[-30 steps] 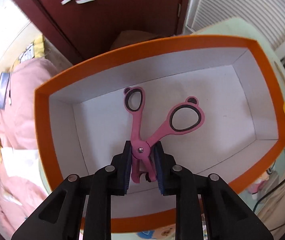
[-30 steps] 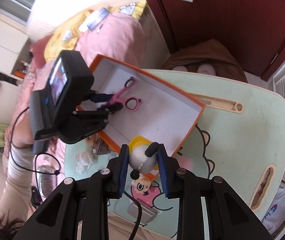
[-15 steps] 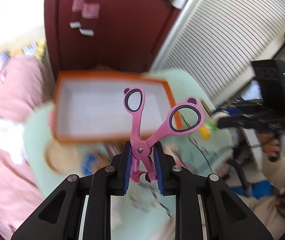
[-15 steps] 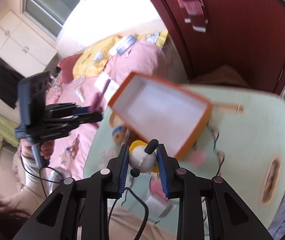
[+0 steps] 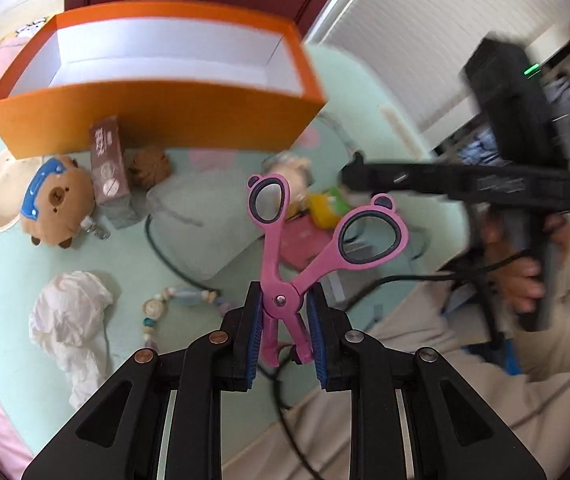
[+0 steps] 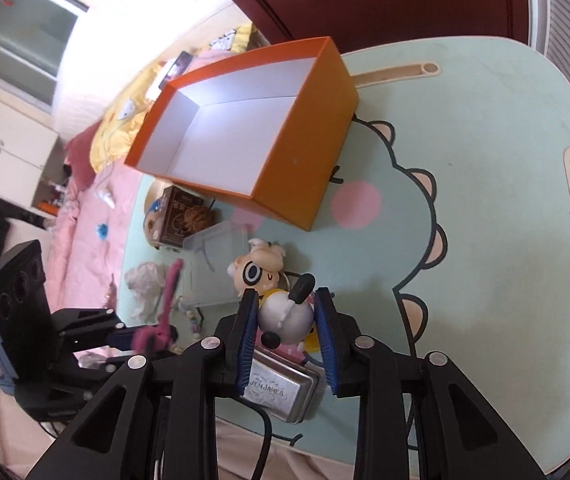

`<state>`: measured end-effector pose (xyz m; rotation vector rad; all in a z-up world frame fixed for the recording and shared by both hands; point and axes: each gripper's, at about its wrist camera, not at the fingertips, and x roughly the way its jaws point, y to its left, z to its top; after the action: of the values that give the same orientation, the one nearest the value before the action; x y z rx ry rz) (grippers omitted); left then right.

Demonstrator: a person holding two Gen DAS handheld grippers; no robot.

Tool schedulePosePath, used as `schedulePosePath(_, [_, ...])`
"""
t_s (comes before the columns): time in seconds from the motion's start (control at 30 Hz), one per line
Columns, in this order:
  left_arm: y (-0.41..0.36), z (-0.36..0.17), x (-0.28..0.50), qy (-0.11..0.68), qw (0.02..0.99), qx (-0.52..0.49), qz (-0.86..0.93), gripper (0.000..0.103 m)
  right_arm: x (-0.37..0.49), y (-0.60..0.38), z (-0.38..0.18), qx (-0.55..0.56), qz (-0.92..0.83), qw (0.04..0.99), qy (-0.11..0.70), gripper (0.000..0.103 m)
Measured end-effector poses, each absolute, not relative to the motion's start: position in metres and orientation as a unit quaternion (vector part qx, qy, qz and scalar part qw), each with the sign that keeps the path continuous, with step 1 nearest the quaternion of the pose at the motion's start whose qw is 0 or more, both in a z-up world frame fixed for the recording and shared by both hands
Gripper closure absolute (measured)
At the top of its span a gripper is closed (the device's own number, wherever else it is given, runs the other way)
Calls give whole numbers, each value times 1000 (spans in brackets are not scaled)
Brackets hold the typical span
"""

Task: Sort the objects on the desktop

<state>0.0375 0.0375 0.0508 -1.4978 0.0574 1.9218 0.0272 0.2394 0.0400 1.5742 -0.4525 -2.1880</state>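
A: Pink plastic scissors (image 5: 281,276) with bear-ear handles are hanging pinched in the left gripper (image 5: 283,334), above the cluttered mint-green table (image 5: 13,280), away from the orange cardboard box (image 5: 157,116).

B: The right gripper (image 6: 287,326) is opening around the white round figurine (image 6: 285,316); it is risking rolling off the table.

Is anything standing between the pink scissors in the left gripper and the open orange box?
Nothing visible blocks it. The pink bear-handled scissors sit clamped in the left gripper above the table clutter, and the orange cardboard box stands beyond them with its top open and, as far as visible, empty.
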Motion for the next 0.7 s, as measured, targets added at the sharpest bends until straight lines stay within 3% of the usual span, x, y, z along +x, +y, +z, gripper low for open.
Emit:
schedulePosePath(0.1, [35, 45, 34, 20, 331, -584, 741, 67, 25, 238, 50, 545, -796, 213, -155, 59])
schedulePosePath(0.17, [26, 52, 33, -2, 337, -576, 745, 50, 26, 244, 60, 522, -809, 215, -161, 56])
schedulePosePath(0.23, [10, 65, 30, -29, 345, -558, 755, 42, 23, 253, 70, 502, -819, 217, -175, 56])
schedulePosePath(0.4, [-41, 98, 1, -87, 280, -483, 825, 41, 8, 255, 76, 500, -793, 267, -223, 56])
schedulePosePath(0.5, [-70, 115, -26, -105, 197, -428, 876, 26, -1, 239, 68, 514, -756, 317, -252, 56])
schedulePosePath(0.7, [-89, 109, -76, -132, 160, -400, 893, 26, -25, 220, 46, 539, -740, 312, -254, 56])
